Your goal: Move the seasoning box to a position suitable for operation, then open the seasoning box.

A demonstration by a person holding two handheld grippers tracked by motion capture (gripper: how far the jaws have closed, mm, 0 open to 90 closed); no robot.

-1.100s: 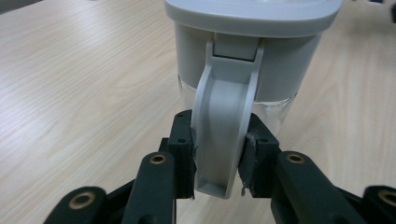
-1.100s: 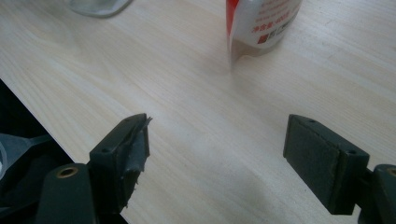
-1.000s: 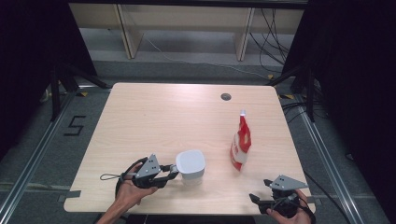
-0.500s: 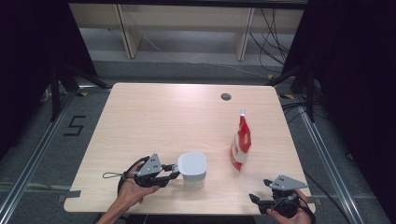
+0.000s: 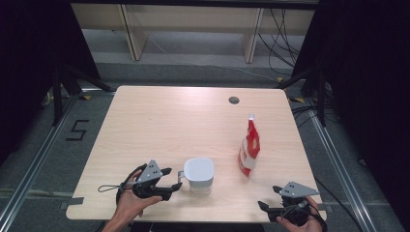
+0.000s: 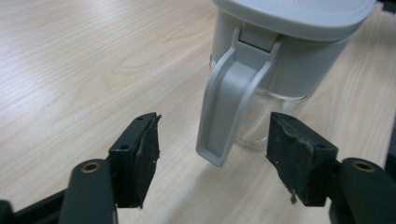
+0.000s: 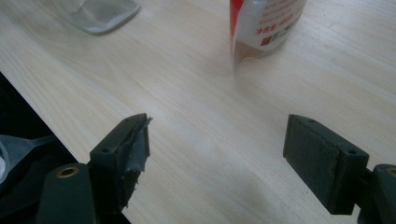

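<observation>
Jug, clear plastic body with grey lid (image 5: 198, 170) and grey handle (image 6: 228, 105), upright near table's (image 5: 159, 121) front edge. My left gripper (image 5: 170, 180) jaws just opened, released, handle between pads untouched. Red-white pouch (image 5: 249, 151) upright, well right. My right gripper (image 5: 269, 209) released, empty, over front-right corner. Nothing obstructs jug.

Grey-lidded clear plastic jug (image 5: 198, 174) on pale wooden table (image 5: 159, 121), near front edge. Left gripper (image 5: 169, 180) just left of jug, at handle (image 6: 229, 100). Red-and-white stand-up pouch (image 5: 249, 151) right of jug, apart. Right gripper (image 5: 270, 198) at front right corner.
</observation>
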